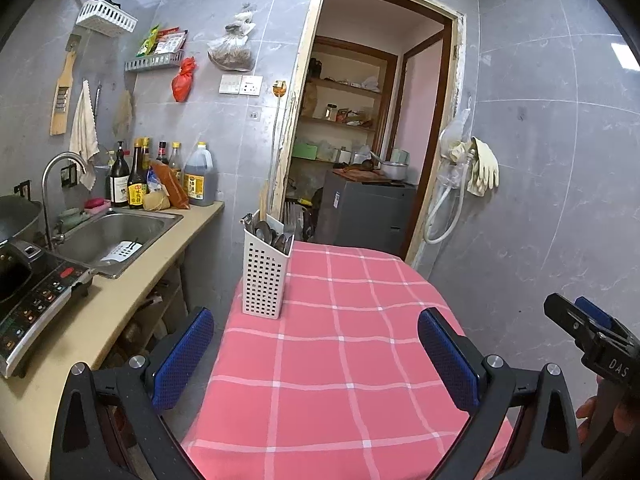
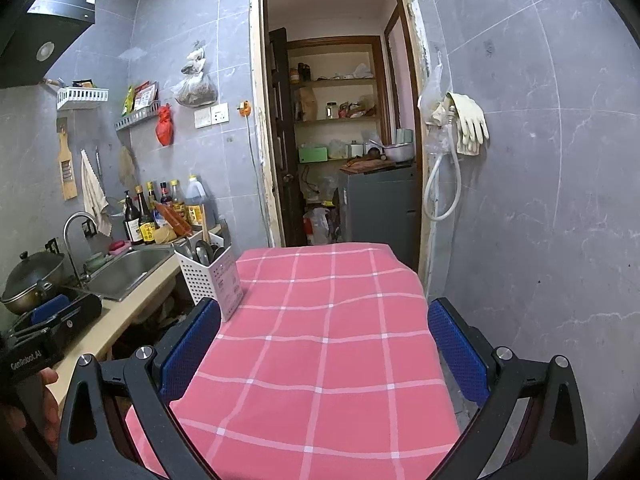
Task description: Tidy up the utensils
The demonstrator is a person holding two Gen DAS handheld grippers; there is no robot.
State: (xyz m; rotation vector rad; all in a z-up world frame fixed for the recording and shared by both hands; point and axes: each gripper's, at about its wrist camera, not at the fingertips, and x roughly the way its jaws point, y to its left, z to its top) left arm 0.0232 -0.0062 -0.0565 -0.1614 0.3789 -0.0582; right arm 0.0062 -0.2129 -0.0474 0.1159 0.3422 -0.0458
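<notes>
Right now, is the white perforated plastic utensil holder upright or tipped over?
Upright: the white perforated plastic utensil holder stands on its base on the pink checked tablecloth, spoons sticking up.

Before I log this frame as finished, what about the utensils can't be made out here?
- Utensils, left wrist view: only tops show; the white holder hides the rest, so no count.
- Right wrist view: too small to tell spoons from forks.
- Table's near edge, both views: cut off by the frame and open grippers.
</notes>
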